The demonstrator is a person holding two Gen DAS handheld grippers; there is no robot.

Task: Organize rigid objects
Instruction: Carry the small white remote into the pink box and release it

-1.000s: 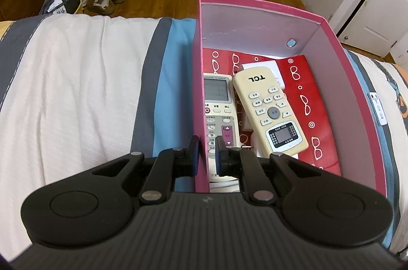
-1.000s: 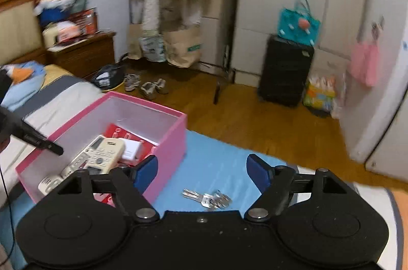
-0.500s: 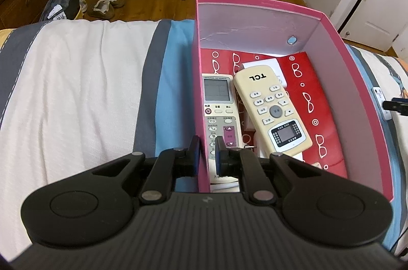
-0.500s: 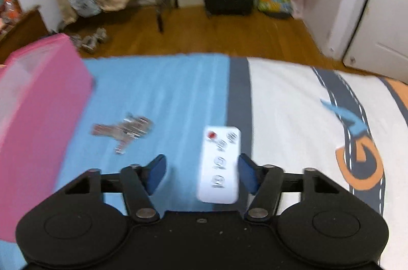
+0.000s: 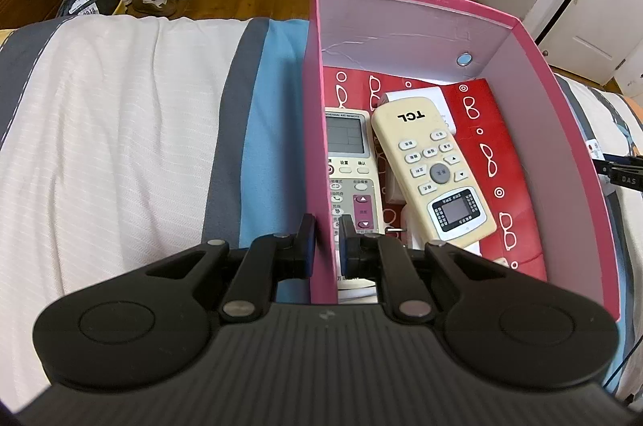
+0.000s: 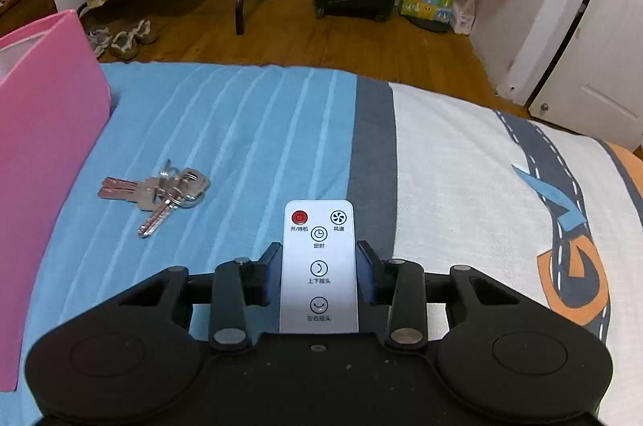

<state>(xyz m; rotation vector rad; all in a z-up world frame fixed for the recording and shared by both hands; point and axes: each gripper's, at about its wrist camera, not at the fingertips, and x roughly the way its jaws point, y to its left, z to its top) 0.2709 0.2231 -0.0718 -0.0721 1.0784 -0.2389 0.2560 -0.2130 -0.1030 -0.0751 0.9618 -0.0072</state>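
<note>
Left wrist view: your left gripper (image 5: 326,239) is clamped on the near wall of the pink box (image 5: 534,64), 1 finger inside and 1 outside — likely to steady it while things go in. 2 remotes, the cream remote (image 5: 432,168) and the grey remote (image 5: 349,164), already lie flat on its floor.

Right wrist view: your right gripper (image 6: 318,267) straddles the white fan remote (image 6: 318,265) lying on the bed (image 6: 241,136). Its fingers have just been closing and sit at the remote's long edges — I cannot tell if they press yet. The keys (image 6: 160,195) wait nearby, between remote and box.
</note>
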